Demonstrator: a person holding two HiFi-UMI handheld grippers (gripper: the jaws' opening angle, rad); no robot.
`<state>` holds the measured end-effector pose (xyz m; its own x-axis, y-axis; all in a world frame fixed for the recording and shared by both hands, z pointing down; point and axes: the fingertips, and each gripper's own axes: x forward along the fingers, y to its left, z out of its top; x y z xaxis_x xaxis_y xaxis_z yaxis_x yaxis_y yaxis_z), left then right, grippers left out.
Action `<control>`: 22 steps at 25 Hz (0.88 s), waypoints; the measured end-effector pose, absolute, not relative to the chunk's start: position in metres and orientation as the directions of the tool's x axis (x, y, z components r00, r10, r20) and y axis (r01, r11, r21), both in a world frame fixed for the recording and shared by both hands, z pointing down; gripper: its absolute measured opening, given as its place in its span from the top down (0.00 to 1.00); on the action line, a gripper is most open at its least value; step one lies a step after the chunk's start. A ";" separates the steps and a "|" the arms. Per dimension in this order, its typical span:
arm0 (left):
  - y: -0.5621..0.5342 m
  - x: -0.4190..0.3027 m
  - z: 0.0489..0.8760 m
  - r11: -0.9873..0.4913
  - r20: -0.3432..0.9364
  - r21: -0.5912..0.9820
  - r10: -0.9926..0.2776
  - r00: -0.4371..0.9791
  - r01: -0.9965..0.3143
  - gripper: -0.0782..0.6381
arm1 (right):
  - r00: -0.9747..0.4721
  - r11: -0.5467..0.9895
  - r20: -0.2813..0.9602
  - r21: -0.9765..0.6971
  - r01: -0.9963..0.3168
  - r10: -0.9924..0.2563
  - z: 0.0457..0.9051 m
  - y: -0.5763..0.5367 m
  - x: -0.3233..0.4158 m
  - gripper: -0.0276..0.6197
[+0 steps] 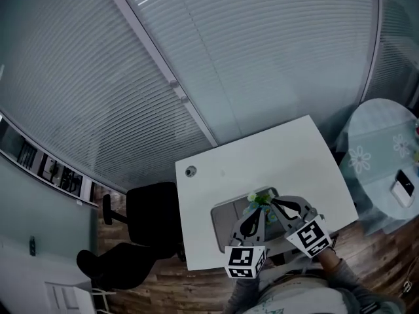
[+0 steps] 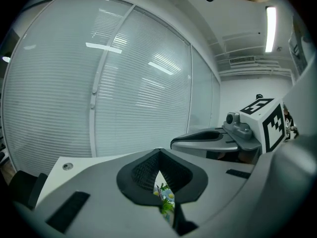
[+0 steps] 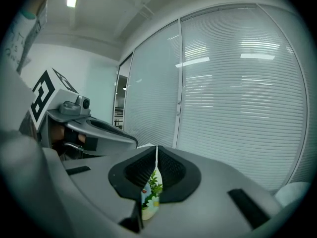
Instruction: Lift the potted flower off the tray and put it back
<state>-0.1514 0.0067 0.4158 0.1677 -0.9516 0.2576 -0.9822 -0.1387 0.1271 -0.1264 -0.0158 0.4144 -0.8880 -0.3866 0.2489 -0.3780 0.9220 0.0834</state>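
1. Fingers of the left gripper (image 1: 256, 212) and the right gripper (image 1: 277, 208) are clenched and hold nothing. In the head view both point at the potted flower (image 1: 260, 199). It stands on the grey tray (image 1: 224, 218), close to the near edge of the white table (image 1: 262, 152). Only green leaves show; the pot is hidden.
2. In the left gripper view the dark fingers (image 2: 140, 171) meet at their tips. The potted flower (image 2: 166, 201) appears beyond them through the narrow slit, not between them: green leaves with small pale blossoms.
3. In the right gripper view the fingers (image 3: 171, 168) are also closed together. The potted flower (image 3: 150, 195) shows ahead, pale at the bottom, with leaves and a red spot.
4. I judge it small and light. The pot is probably stiff and smooth, perhaps slippery, and the leaves are soft. Better to grasp the pot wall below the leaves.
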 end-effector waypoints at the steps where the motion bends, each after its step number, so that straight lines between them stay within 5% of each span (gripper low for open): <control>1: 0.003 -0.150 0.416 -0.143 0.259 0.120 -0.951 0.170 -0.982 0.88 | -0.891 0.925 0.250 0.081 -0.370 -0.378 0.416 -0.021 -0.125 0.92; 13: -0.011 -0.148 0.423 -0.076 0.285 0.091 -0.954 0.099 -0.993 0.88 | -0.917 0.958 0.278 0.069 -0.278 -0.286 0.436 -0.049 -0.096 0.92; 22: -0.012 -0.185 0.431 -0.067 0.321 0.080 -0.943 0.089 -0.995 0.88 | -0.882 0.939 0.333 0.044 -0.340 -0.335 0.459 -0.073 -0.091 0.92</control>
